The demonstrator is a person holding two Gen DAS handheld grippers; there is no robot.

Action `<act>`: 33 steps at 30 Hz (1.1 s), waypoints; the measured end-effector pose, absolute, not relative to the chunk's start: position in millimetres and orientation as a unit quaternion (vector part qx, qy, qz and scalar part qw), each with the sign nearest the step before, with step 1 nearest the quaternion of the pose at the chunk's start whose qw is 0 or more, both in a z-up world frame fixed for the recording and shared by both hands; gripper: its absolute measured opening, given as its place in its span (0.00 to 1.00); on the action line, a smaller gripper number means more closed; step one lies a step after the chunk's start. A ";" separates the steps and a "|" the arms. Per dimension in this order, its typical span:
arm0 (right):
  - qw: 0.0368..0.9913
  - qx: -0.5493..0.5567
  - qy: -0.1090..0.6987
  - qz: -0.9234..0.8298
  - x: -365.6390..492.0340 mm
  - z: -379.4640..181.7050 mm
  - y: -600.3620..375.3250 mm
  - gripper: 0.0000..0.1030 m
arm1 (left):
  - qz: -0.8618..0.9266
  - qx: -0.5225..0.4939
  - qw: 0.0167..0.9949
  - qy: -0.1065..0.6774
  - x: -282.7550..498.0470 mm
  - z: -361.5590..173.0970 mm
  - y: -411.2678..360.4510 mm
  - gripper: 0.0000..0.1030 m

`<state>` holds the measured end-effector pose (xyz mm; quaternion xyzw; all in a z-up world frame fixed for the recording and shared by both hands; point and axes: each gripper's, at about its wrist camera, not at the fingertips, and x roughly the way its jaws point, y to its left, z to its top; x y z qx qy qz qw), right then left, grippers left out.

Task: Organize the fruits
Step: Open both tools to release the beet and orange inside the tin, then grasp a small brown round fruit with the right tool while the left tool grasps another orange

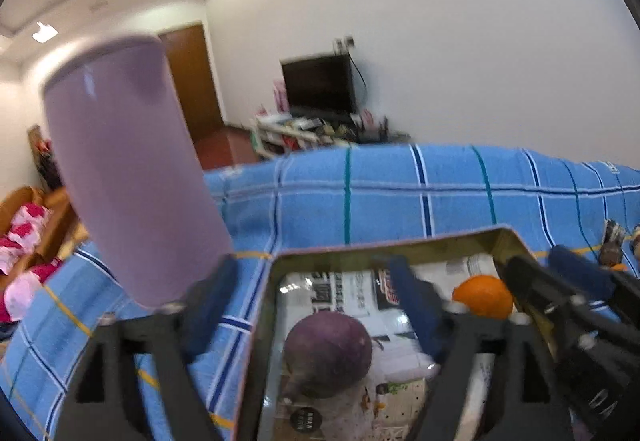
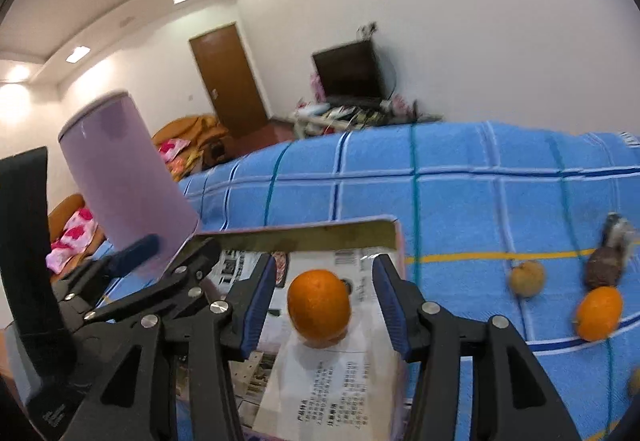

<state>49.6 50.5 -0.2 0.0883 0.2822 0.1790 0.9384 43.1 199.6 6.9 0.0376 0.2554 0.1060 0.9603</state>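
Note:
A shallow metal tray [image 1: 384, 247] lined with newspaper lies on a blue checked cloth [image 1: 400, 201]. In it are a dark purple fruit [image 1: 328, 351] and an orange [image 1: 482, 295]. My left gripper [image 1: 312, 301] is open above the tray's left rim. My right gripper [image 2: 324, 297] is open with its blue pads either side of the orange [image 2: 319, 307], apart from it. It shows in the left wrist view [image 1: 560, 281] too. A second orange [image 2: 599, 313], a yellowish fruit [image 2: 527, 278] and a brown fruit [image 2: 604, 269] lie on the cloth to the right.
A tall lilac cylinder container [image 1: 128, 177] stands at the tray's left, close to my left gripper's left finger; it also shows in the right wrist view [image 2: 124, 185]. Beyond the cloth's far edge are a television [image 1: 320, 83], clutter and a wooden door [image 2: 228, 81].

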 end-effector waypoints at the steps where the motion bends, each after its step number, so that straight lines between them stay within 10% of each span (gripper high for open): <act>1: 0.944 0.087 0.270 0.170 44.4 2.6 47.3 0.51 | 0.107 0.039 0.962 0.249 40.6 8.9 198.2 0.95; 5: 0.966 0.076 0.221 0.115 27.4 14.5 32.9 0.73 | 0.102 0.040 0.968 0.227 31.4 13.5 189.3 0.97; 33: 0.975 0.029 0.220 0.022 -19.1 17.4 -12.7 0.73 | 0.078 0.013 0.975 0.210 5.3 13.5 163.3 1.00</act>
